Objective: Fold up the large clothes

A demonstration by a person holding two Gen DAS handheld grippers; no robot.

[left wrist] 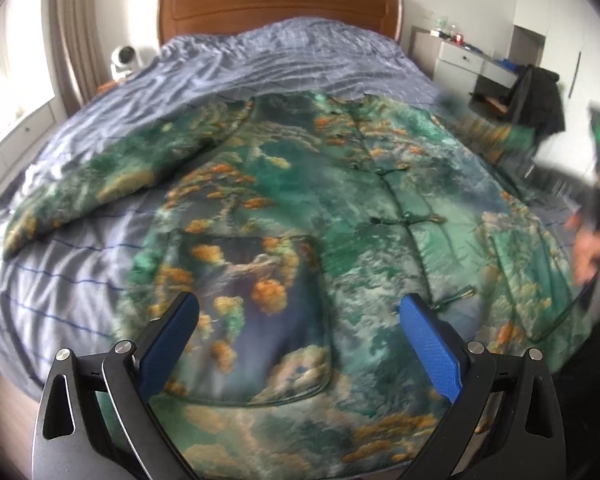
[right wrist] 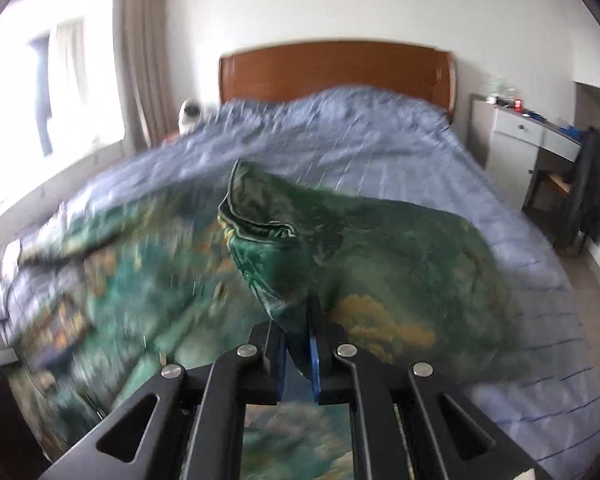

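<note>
A large green jacket (left wrist: 300, 208) with orange and white landscape print lies front up on the bed, buttons down its middle, left sleeve spread out to the left. My left gripper (left wrist: 300, 320) is open and empty above the jacket's lower hem and pocket. My right gripper (right wrist: 300, 328) is shut on the jacket's right sleeve (right wrist: 360, 264) and holds it lifted above the jacket body; the sleeve cuff (right wrist: 255, 216) gapes open ahead of the fingers. In the left wrist view the lifted sleeve (left wrist: 500, 132) and right hand show blurred at the right edge.
The bed has a wrinkled blue checked cover (left wrist: 279, 64) and a wooden headboard (left wrist: 279, 4). A white round device (left wrist: 123, 58) stands at the bed's left. A white desk (left wrist: 468, 60) and a chair with dark clothing (left wrist: 536, 100) stand to the right.
</note>
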